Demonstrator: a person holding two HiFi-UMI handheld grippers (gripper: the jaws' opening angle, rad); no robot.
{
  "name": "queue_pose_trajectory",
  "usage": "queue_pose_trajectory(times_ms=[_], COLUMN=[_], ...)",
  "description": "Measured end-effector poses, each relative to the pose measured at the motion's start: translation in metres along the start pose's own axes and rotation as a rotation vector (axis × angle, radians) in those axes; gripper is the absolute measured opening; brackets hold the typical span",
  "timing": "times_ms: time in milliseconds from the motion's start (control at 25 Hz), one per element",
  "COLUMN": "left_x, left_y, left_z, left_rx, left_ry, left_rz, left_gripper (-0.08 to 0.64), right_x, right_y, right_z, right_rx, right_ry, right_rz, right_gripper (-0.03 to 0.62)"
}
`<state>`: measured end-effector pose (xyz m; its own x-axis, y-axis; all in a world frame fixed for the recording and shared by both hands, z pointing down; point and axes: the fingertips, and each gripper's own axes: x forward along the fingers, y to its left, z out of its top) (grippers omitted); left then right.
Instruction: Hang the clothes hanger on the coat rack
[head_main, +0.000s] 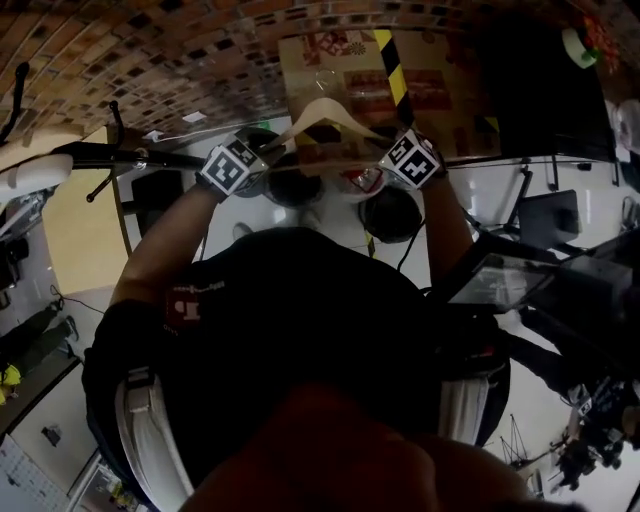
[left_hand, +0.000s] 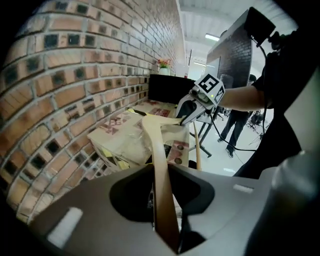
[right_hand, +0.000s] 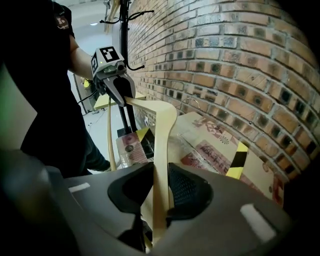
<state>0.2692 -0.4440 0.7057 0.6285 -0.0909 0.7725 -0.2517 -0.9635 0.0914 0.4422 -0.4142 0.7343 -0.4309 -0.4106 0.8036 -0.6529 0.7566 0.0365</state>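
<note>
A pale wooden clothes hanger (head_main: 326, 116) is held up in front of me over a cardboard box, one arm in each gripper. My left gripper (head_main: 258, 152) is shut on its left arm, which runs between the jaws in the left gripper view (left_hand: 161, 165). My right gripper (head_main: 388, 160) is shut on the other arm (right_hand: 161, 150). The hanger's lower bar (right_hand: 109, 135) hangs below. The black coat rack (right_hand: 122, 30) stands by the brick wall beyond the left gripper, its hooks showing at the top; in the head view the rack (head_main: 110, 155) is at the left.
A brick wall (left_hand: 75, 75) runs along the far side. Below the hanger lie a cardboard box with yellow-black tape (right_hand: 237, 159) and plastic-wrapped packages (left_hand: 122, 137). A dark screen (left_hand: 169, 88) stands further along. Another person (left_hand: 235, 122) and stands with cables (head_main: 560, 230) are on the right.
</note>
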Motion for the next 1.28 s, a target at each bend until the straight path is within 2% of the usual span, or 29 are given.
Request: queue_pose_trajectory(times_ms=[160, 280, 320, 360, 640, 760, 920, 1080, 1280], left_x=[-0.037, -0.069, -0.078, -0.088, -0.166, -0.211, -0.29, -0.385, -0.492], left_y=[-0.006, -0.014, -0.016, -0.018, -0.025, -0.032, -0.037, -0.052, -0.074], left_z=[0.016, 0.025, 0.026, 0.025, 0.018, 0.006, -0.018, -0.041, -0.06], left_rx=[0.038, 0.072, 0.091, 0.109, 0.156, 0.166, 0.183, 0.258, 0.364], left_ry=[-0.066, -0.116, -0.122, -0.127, -0.229, -0.268, -0.319, -0.375, -0.411], left_rz=[0.051, 0.067, 0.079, 0.09, 0.157, 0.172, 0.201, 0.268, 0.363], left_gripper=[0.091, 0.091, 0.091, 0.091, 0.091, 0.091, 0.091, 0.091, 0.091], right_x=[-0.011, -0.011, -0.013, -0.017, -0.055, -0.074, -0.108, -0.14, -0.177], right_y=[0.007, 0.016, 0.023, 0.031, 0.067, 0.096, 0.145, 0.211, 0.282], right_z=[0.021, 0.039, 0.047, 0.056, 0.127, 0.163, 0.23, 0.3, 0.373], right_rx=[-0.057, -0.133, -0.153, -0.164, -0.252, -0.287, -0.346, -0.434, -0.505], right_ry=[-0.062, -0.065, -0.076, -0.094, -0.152, -0.171, -0.251, -0.343, -0.422], right_rz=[-0.037, -0.055, -0.055, -0.053, -0.105, -0.137, -0.211, -0.311, -0.36], right_gripper=[0.106, 0.11, 0.043, 0.014, 0.014, 0.024, 0.097, 0.074, 0.071])
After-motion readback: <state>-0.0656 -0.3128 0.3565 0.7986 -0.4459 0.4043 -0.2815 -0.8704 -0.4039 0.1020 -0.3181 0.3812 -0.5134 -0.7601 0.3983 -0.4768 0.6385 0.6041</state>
